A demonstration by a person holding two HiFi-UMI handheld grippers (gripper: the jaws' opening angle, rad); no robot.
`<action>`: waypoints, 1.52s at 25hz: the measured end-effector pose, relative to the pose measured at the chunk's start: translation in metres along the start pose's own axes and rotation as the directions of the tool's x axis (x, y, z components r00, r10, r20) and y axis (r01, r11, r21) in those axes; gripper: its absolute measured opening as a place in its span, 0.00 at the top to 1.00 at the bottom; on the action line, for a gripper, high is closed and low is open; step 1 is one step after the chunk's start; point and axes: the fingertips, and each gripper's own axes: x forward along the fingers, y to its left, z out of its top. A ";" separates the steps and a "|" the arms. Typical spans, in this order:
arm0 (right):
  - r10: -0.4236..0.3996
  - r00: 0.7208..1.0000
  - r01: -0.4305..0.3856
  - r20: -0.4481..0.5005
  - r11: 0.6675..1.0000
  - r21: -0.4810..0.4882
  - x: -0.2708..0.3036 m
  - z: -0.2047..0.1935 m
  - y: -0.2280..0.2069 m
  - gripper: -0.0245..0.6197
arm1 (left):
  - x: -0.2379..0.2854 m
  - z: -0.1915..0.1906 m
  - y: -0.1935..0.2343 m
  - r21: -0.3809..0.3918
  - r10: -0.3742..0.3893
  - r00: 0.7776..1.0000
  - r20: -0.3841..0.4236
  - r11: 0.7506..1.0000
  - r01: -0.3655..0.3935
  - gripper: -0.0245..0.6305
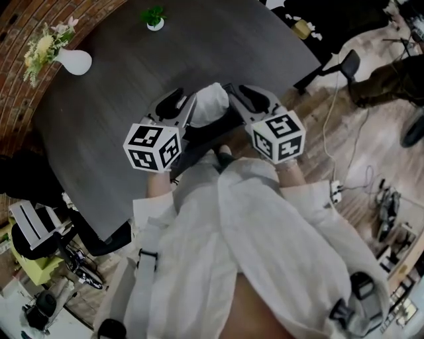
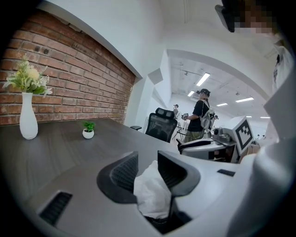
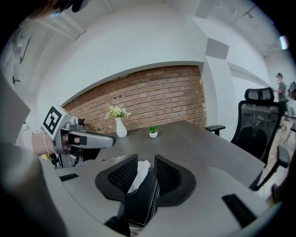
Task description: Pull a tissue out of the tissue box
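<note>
The left gripper view alone shows the left tongs clamped on a bunched white tissue. It also shows a person standing far back at center right. Only the right gripper view shows the right tongs closed on a black tissue box with white stitching. A white end of tissue stands out of the box's top; whether it is the same sheet I cannot tell. In the head view the tissue sits at frame center between the tips of the 2 tongs. The box is a dark strip just below it, over the grey worktop. The 2 tongs lie side by side, pointing toward the top of the frame and tipped slightly down, on forearms in white sleeves. Counted: 2 tongs, 1 tissue box, 1 white vase of flowers at upper left and 1 small potted plant at top center.
</note>
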 end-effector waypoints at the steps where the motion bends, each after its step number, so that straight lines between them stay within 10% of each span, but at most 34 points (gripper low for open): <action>1: -0.005 1.000 0.005 -0.001 1.000 0.004 -0.001 -0.001 0.001 0.81 | -0.001 0.000 0.001 0.003 0.001 1.000 -0.003 1.000 -0.001 0.79; 18: -0.058 0.995 0.058 -0.081 0.998 0.004 -0.006 -0.028 0.021 0.81 | 0.007 -0.024 0.007 0.038 -0.121 0.981 -0.151 0.991 0.128 0.70; 38: -0.062 0.984 0.053 -0.167 0.997 -0.060 -0.004 -0.049 0.028 0.81 | 0.031 -0.050 -0.001 0.159 -0.179 0.896 -0.406 0.952 0.262 0.67</action>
